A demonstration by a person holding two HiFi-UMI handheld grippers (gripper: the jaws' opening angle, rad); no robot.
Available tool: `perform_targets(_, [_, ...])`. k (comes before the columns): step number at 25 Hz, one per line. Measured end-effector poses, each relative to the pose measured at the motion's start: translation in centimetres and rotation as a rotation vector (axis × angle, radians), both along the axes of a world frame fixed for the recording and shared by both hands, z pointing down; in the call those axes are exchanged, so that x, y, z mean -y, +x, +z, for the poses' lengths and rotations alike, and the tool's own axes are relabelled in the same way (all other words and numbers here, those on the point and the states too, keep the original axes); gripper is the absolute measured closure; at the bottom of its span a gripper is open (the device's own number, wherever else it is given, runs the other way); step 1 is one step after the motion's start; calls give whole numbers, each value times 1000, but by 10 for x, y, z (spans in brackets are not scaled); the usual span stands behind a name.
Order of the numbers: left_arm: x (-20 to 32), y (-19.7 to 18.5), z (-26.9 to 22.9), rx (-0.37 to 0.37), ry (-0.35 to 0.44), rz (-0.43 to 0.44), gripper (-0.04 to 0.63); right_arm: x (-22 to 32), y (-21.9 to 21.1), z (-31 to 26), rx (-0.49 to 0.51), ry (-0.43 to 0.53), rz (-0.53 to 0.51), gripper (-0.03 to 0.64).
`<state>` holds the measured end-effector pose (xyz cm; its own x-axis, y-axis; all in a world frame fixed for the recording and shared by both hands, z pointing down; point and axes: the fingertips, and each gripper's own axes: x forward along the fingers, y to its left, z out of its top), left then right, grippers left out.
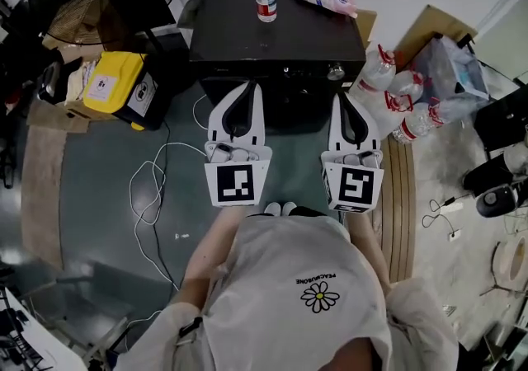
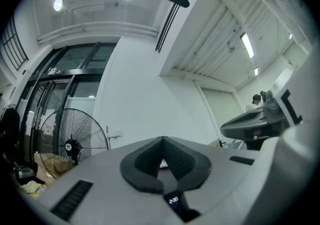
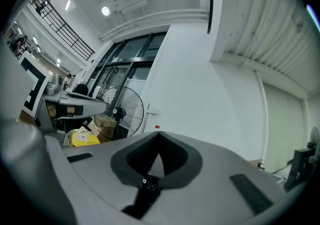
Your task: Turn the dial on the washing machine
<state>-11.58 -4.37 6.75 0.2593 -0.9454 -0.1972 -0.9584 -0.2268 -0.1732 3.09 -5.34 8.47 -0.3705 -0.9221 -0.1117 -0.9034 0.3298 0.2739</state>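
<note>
White daisy-print T-shirt (image 1: 318, 295) is filling 6 o'clock. Left tongs (image 1: 245, 89) and right tongs (image 1: 347, 99) are hanging pinched shut, empty. Right should be opening before squaring onto black washing machine (image 1: 239, 35)'s silver round dial (image 1: 335, 72), 12 o'clock.

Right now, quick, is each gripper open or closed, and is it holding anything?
Left gripper: closed, jaws together, holding nothing.
Right gripper: closed, jaws together, holding nothing.
</note>
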Motion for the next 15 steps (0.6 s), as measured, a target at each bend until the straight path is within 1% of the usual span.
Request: perform_targets(15, [-16, -9, 6, 1, -14, -8, 597, -12, -6, 2, -6, 3, -19, 612])
